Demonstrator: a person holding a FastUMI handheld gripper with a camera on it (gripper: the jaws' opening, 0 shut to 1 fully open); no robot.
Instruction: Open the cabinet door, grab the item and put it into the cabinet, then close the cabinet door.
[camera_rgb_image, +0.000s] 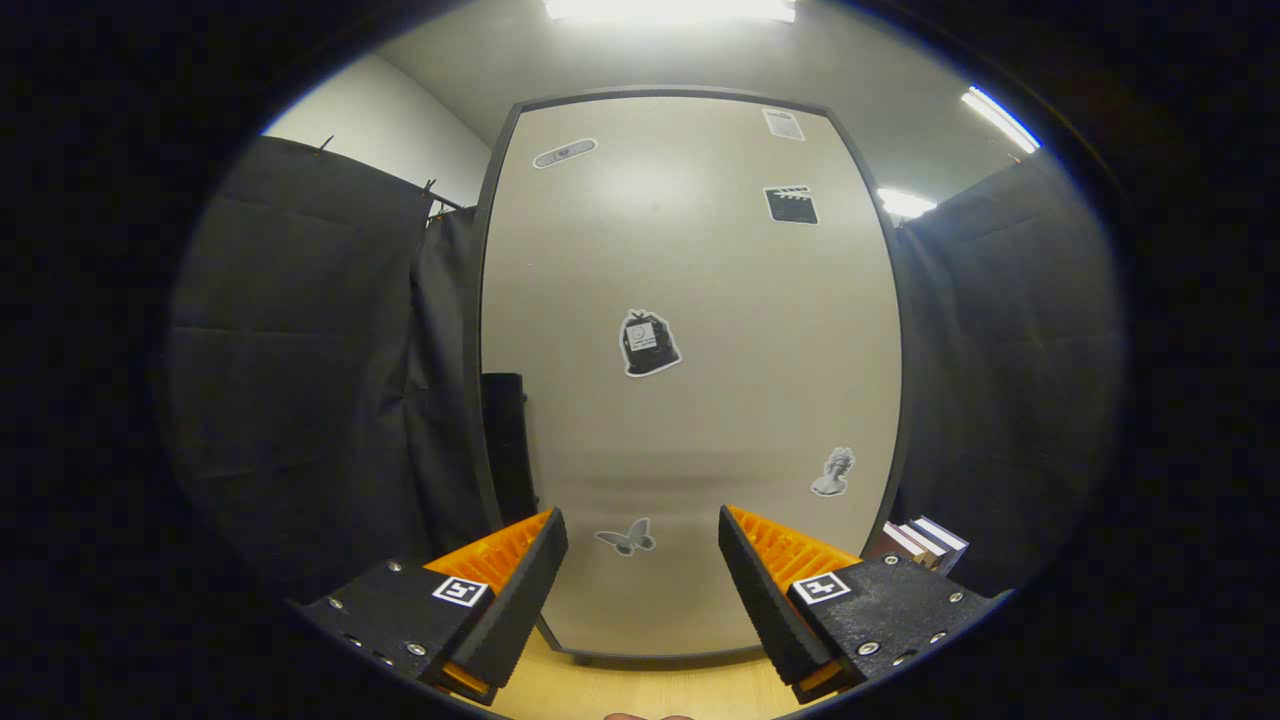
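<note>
A: What stands ahead of the gripper?

B: The cabinet door. It is shut, beige with a dark frame, and it faces the gripper directly. The cabinet stands on a light wooden tabletop.

A: And the fingers?

B: They are spread wide apart with nothing between them. They do not touch the door.

A: Is there a handle on the door?

B: On the left edge of the door, about at half height and lower, there is a dark vertical piece. It may be the handle, but I cannot tell for sure, because it merges with the dark cloth behind it.

A: What is on the door itself?

B: Several stickers. A black bag sticker is near the middle of the door. A butterfly sticker is low on the door, seen in the gap between the two fingers. A small bust sticker is near the door's right edge, and a clapperboard sticker is high on the right part of the door.

A: Where is the item to put in?

B: Just to the right of the door's lower corner some books stand, partly hidden behind the right finger. They are outside the cabinet.
</note>
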